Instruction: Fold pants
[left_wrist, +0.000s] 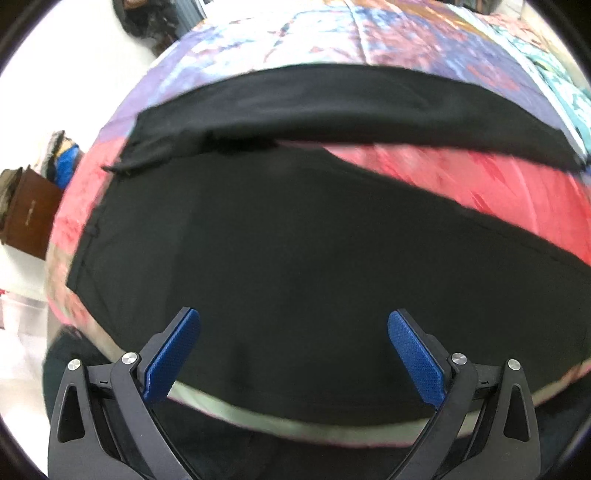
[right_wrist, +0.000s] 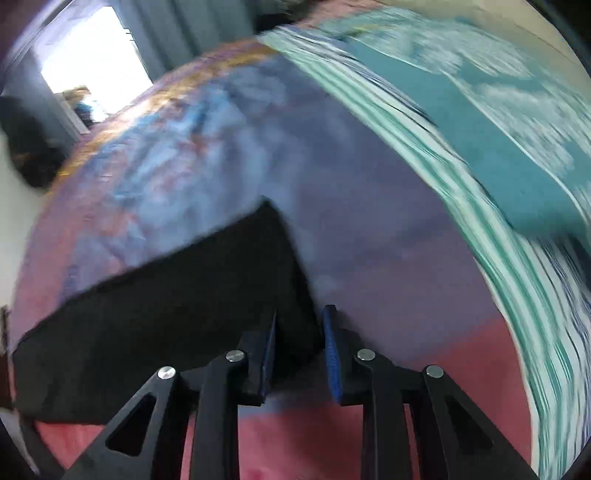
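Note:
Black pants (left_wrist: 295, 236) lie spread on a colourful bedspread (left_wrist: 424, 173), waist at the left, the two legs running to the right with a pink gap between them. My left gripper (left_wrist: 293, 321) is open and empty, hovering over the near leg by the bed's front edge. In the right wrist view, a leg end of the pants (right_wrist: 184, 295) lies at left and centre. My right gripper (right_wrist: 300, 317) has its jaws narrowed around the corner of that leg; the fabric sits between the blue pads (right_wrist: 332, 350). The view is motion-blurred.
A brown box (left_wrist: 31, 214) and a pile of items (left_wrist: 64, 155) stand on the floor left of the bed. A teal and white striped cover (right_wrist: 498, 166) lies on the bed's right side. A bright doorway (right_wrist: 92, 48) is at far left.

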